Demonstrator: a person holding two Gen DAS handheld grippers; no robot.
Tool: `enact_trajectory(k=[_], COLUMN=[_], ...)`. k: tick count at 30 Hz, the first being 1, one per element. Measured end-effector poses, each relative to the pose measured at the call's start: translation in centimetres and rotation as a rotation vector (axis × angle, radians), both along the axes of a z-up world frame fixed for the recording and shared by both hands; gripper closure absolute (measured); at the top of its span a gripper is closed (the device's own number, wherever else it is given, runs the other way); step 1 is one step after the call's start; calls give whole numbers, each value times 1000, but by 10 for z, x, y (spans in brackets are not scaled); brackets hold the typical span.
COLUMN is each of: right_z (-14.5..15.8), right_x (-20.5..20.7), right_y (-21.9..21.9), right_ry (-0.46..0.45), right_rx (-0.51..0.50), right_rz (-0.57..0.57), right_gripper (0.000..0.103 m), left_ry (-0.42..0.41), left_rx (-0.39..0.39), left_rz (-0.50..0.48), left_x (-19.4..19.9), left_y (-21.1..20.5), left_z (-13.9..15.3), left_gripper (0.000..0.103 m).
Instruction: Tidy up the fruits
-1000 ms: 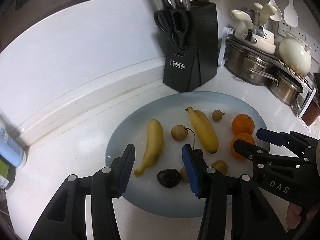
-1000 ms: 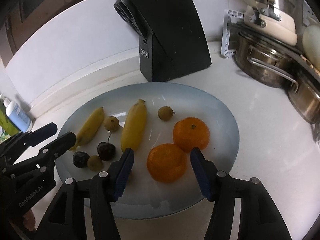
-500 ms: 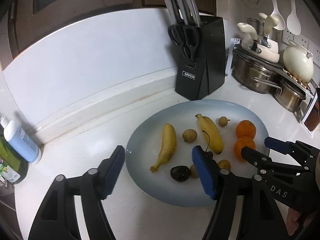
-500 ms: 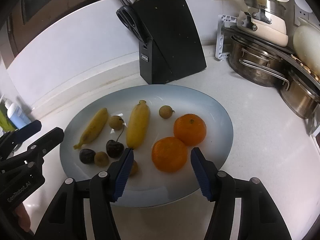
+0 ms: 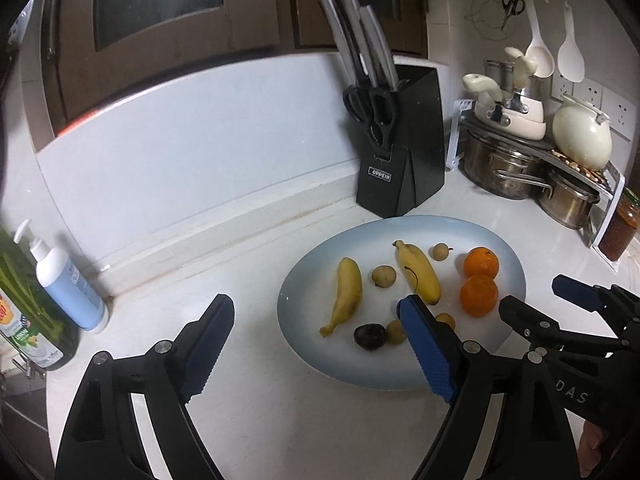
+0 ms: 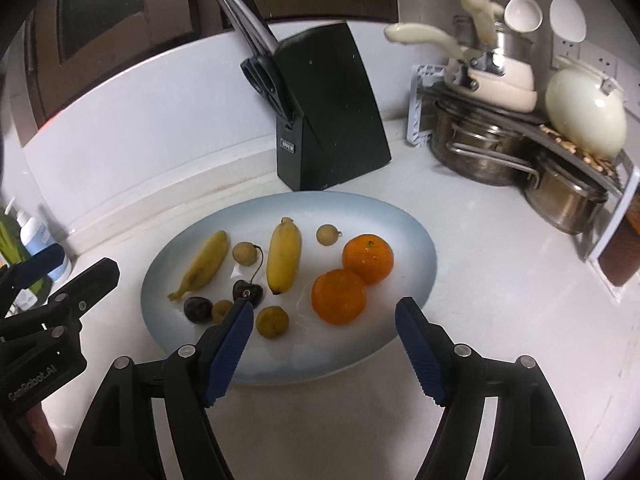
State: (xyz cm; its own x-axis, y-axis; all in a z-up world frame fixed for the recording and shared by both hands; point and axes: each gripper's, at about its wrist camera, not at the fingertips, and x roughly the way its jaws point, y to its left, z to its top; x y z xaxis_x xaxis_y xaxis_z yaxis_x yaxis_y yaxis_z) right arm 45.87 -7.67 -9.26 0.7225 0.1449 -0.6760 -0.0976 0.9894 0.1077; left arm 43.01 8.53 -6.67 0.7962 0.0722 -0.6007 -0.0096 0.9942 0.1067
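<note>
Fruits on the pale blue plate [image 6: 416, 240]: bananas [image 6: 283, 256] soft, best taken mid-body; oranges [image 6: 338, 296] firm, across the middle; cherry [image 6: 247, 293] and longans small, easily bruised. Left gripper [image 5: 316, 344] and right gripper [image 6: 325, 350] opening, nothing between.

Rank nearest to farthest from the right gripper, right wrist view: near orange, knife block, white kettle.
From the right gripper, jaws opening with nothing between them:
1. Near orange, on the plate just ahead.
2. Knife block, behind the plate.
3. White kettle, far right on the rack.
</note>
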Motion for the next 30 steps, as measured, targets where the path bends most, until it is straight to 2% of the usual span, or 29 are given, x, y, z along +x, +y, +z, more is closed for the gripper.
enact_trajectory(k=[7, 17, 27, 30], right_z=[18, 41, 55, 58], right_x=[-31, -81, -150, -172], right_y=[-8, -27, -55, -63], right_ry=[-42, -107, -153, -158], right_rx=[-10, -27, -37, -31], right_rz=[-47, -77, -114, -122], right_gripper=[25, 25, 25, 20], left_ry=[-33, -92, -135, -153], left_rx=[-10, -28, -40, -35], left_rz=[-22, -37, -70, -75], left_x=[-23, -72, -140, -162], left_y=[-5, -25, -48, -56], left_z=[14, 31, 42, 46], left_gripper=[14, 11, 8, 7])
